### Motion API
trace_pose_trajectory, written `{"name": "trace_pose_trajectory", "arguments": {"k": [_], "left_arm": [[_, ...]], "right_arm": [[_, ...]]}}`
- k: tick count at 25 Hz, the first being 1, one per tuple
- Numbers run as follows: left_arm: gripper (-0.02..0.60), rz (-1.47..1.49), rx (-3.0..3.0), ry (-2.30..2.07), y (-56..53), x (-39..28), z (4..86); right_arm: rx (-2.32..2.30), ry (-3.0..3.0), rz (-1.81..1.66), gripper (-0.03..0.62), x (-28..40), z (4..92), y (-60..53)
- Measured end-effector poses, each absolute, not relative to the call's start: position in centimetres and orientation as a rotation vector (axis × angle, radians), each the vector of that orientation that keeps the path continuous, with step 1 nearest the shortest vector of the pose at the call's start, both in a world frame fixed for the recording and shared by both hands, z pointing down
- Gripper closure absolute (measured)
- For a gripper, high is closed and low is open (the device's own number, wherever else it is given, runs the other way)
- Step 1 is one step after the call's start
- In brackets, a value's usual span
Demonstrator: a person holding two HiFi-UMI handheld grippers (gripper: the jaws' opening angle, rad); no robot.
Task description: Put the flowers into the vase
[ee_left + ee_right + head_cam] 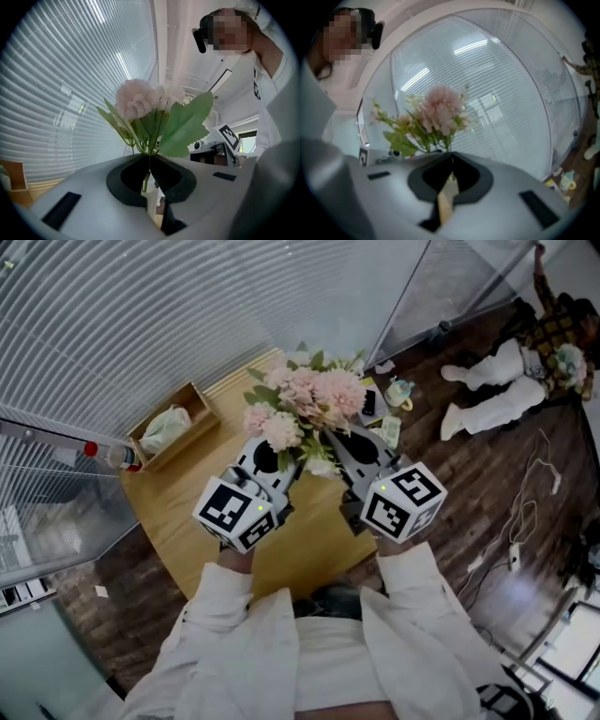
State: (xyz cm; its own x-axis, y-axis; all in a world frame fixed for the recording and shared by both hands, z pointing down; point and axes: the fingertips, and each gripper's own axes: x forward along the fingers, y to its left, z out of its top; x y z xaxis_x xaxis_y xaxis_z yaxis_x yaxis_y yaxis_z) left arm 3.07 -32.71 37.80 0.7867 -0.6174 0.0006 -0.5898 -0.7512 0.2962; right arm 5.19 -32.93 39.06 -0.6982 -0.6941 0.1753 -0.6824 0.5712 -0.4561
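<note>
1. Pink flowers with green leaves held up over wooden table, just ahead of both grippers.
2. Green stems of one bunch pinched tight in left gripper, jaws closed on them, blooms upright above.
3. Stems of second bunch clamped in right gripper, jaws together, blooms upright.
4. Both bunches touching, side by side in head view.
5. Wooden box holding pale bundle on table's left side.
6. Person in white trousers on dark floor, well apart.
</note>
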Motion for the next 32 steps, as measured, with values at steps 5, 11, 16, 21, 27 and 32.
{"name": "trace_pose_trajectory", "arguments": {"k": [5, 11, 16, 21, 27, 32], "left_arm": [[0.565, -0.101, 2.713, -0.928, -32.2, 3.3, 38.3], [0.471, -0.044, 2.716, -0.955, -31.7, 3.7, 38.4], [0.456, -0.006, 2.723, -0.968, -31.7, 3.7, 38.6], [0.451, 0.009, 2.703, -0.975, -31.6, 3.3, 39.3], [0.445, -0.006, 2.664, -0.988, -31.1, 2.8, 39.7], [0.445, -0.040, 2.626, -1.010, -30.6, 2.1, 39.6]], "right_arm": [[-1.222, 2.740, -0.817, 0.580, 5.5, 39.4, -32.0], [-1.233, 2.732, -0.841, 0.580, 6.1, 40.1, -31.2], [-1.231, 2.731, -0.856, 0.580, 5.9, 40.3, -30.9], [-1.234, 2.733, -0.862, 0.580, 5.7, 40.4, -30.8], [-1.259, 2.725, -0.856, 0.580, 5.7, 40.4, -30.3], [-1.277, 2.713, -0.849, 0.580, 6.0, 40.5, -29.5]]}}
